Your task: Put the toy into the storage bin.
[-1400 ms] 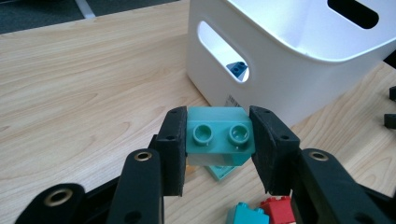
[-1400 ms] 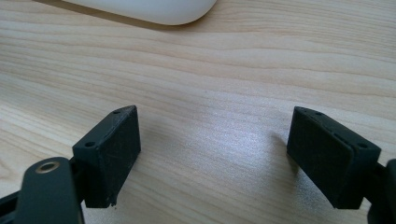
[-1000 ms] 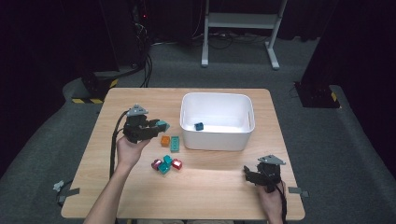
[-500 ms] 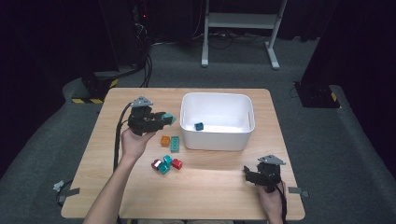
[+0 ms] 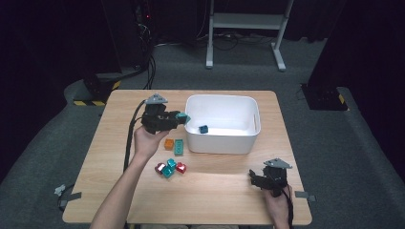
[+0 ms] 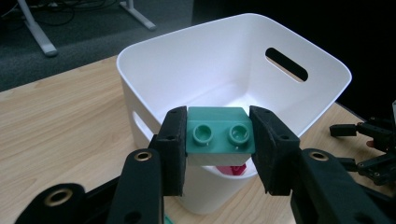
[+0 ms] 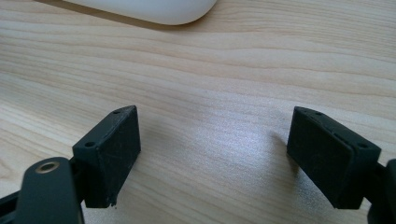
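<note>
Currently left gripper [image 6: 219, 140] is clenched on a teal two-stud brick [image 6: 219, 135], held raised at the near-left rim of the white bin [image 5: 253, 119], studs facing the camera. Right gripper [image 7: 215, 154] rests low on the wooden table [image 5: 215, 191] near its front right corner, jaws spread wide, nothing between them. Blue brick [image 5: 204, 129] lies inside the bin. Orange brick [image 5: 168, 143], green brick [image 5: 179, 146] and a red-and-teal cluster [image 5: 170, 168] sit left of the bin.
</note>
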